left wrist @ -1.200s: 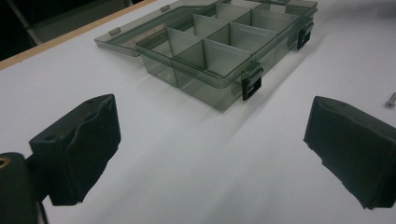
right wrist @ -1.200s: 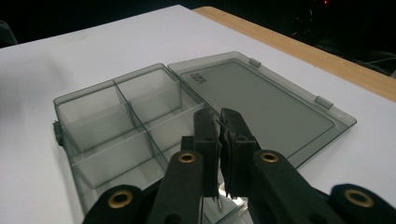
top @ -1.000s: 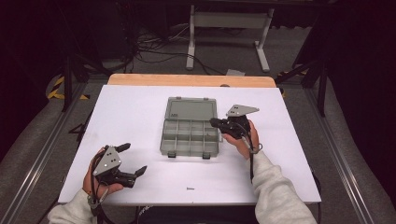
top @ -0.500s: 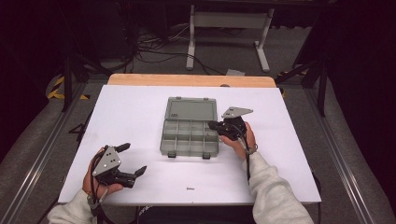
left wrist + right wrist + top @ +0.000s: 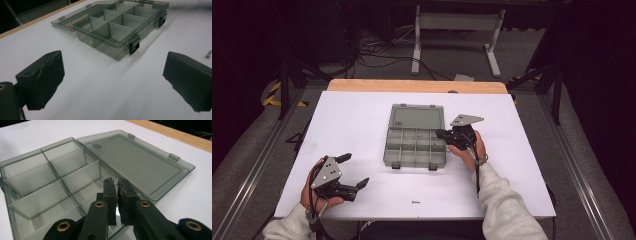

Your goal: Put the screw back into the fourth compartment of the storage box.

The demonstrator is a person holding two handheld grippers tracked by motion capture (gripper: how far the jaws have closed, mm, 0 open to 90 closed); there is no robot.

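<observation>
A white counter with a bare wooden strip along its far edge stands in a dark room; grey floor, black cables and the legs of a white stand lie beyond it, and metal rails run along both sides. On the counter there is one organizer box of smoky clear plastic, lying near the middle with its lid folded flat open toward the far edge. Two black latches sit on its near wall, and the dividers make about eight compartments, as far as can be counted. One small screw lies alone close to the near edge, well apart from the box. There are two claws. The left claw rests low at the near left corner, its jaws spread wide, well apart from the box. The right claw is at the box's right side, over a compartment by the right wall; its jaws are nearly pressed together, and whether they pinch anything cannot be told.
</observation>
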